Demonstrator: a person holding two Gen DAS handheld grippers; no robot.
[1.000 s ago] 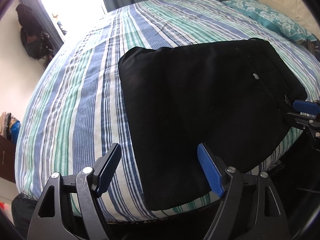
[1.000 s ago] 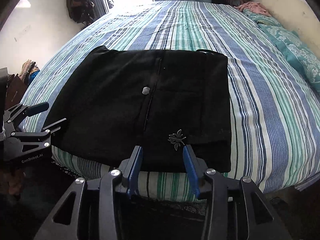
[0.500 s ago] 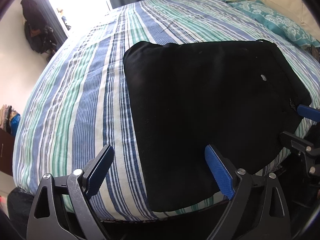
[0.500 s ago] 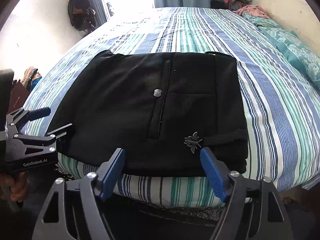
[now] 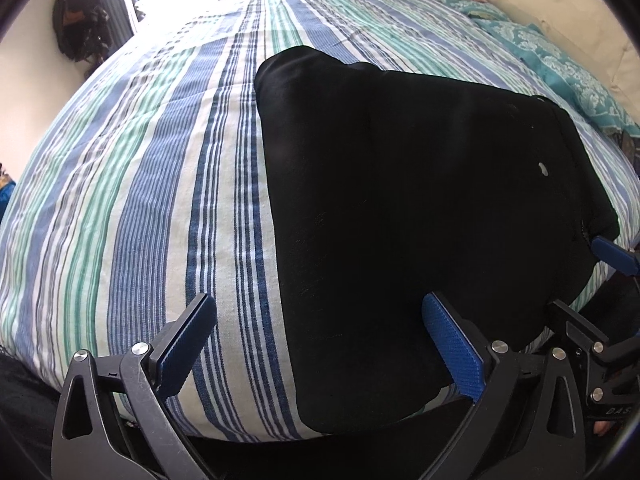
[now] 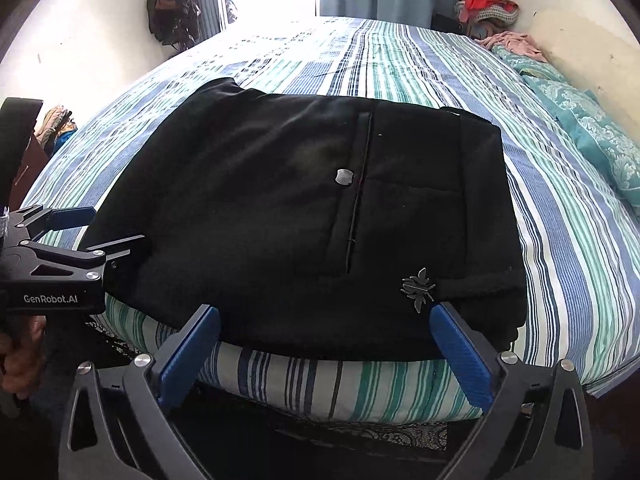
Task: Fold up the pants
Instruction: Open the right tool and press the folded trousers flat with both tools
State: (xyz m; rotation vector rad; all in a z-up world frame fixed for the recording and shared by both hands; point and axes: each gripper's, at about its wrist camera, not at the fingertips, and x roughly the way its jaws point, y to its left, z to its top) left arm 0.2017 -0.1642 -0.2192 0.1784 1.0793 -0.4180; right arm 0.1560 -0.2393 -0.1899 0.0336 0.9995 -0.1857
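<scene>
In the left wrist view, the striped sheet (image 5: 132, 184) fills the left half of the frame. At the bottom, the left gripper (image 5: 320, 344) has its jaws spread wide and opening; the left finger lies over bare sheet, the right finger over the pants' near corner, and neither presses the cloth. The black pants (image 5: 420, 208) lie folded flat from centre to right, reaching the bed's near edge. At the far right edge a blue fingertip of the right gripper (image 5: 576, 280) shows by the pants' corner.

In the right wrist view, the left gripper (image 6: 100, 232) sits at centre left, beside the pants' left edge. The pants (image 6: 280, 220) fill the middle, with a silver button (image 6: 344, 176) and a metal charm (image 6: 418, 288). At the bottom, the right gripper (image 6: 326, 348) is wide and opening, holding nothing, its fingers just before the pants' near edge. A teal pillow (image 6: 596, 136) lies at the right.
</scene>
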